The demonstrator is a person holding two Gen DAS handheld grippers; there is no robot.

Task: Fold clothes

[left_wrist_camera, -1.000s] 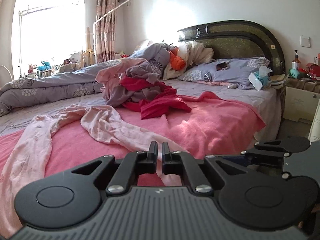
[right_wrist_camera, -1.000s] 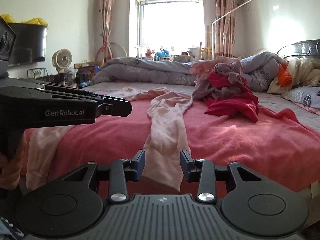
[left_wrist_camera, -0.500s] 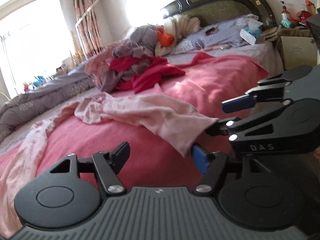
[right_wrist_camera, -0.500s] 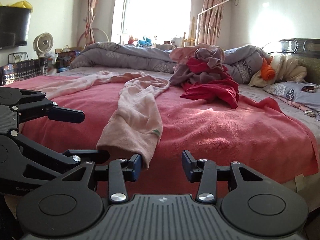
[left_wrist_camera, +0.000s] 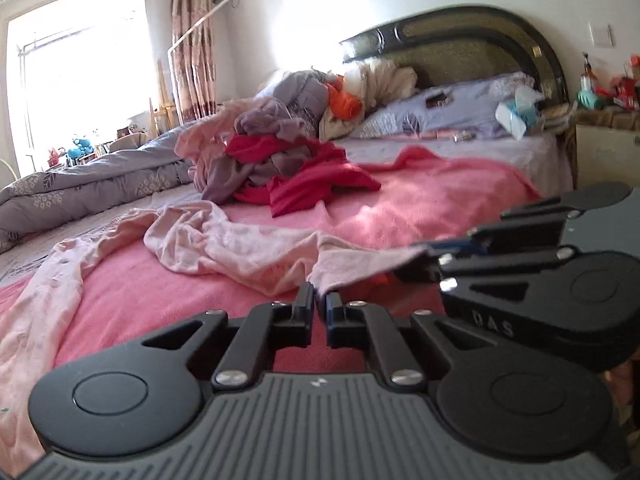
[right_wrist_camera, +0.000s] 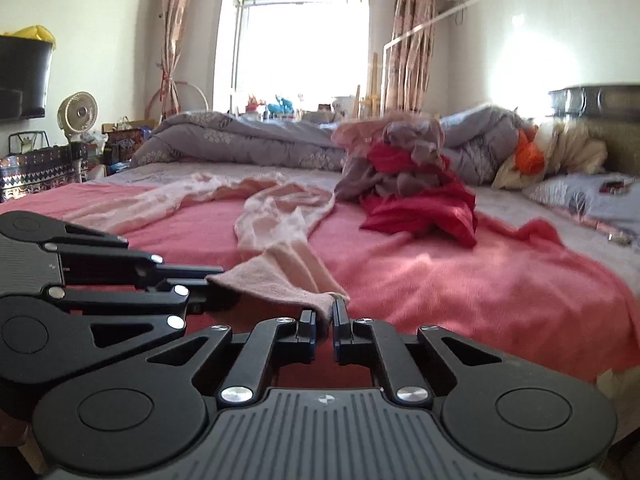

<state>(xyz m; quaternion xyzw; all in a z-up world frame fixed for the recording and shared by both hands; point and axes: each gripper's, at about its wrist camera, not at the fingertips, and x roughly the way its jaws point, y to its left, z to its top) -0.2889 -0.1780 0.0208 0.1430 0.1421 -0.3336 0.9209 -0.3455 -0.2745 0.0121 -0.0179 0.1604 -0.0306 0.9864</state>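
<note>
Since the earlier frame both tools have closed: the left tool (left_wrist_camera: 318,300) and the right tool (right_wrist_camera: 325,316) are each closing onto the near end of the pale pink garment (left_wrist_camera: 240,246). It lies stretched across the pink bed cover (left_wrist_camera: 420,208). A black bin (right_wrist_camera: 24,72) at far left holds something yellow.

Soft cloth garment (left_wrist_camera: 248,248); fuzzy blanket (left_wrist_camera: 420,208); matt fingers (left_wrist_camera: 306,306).
</note>
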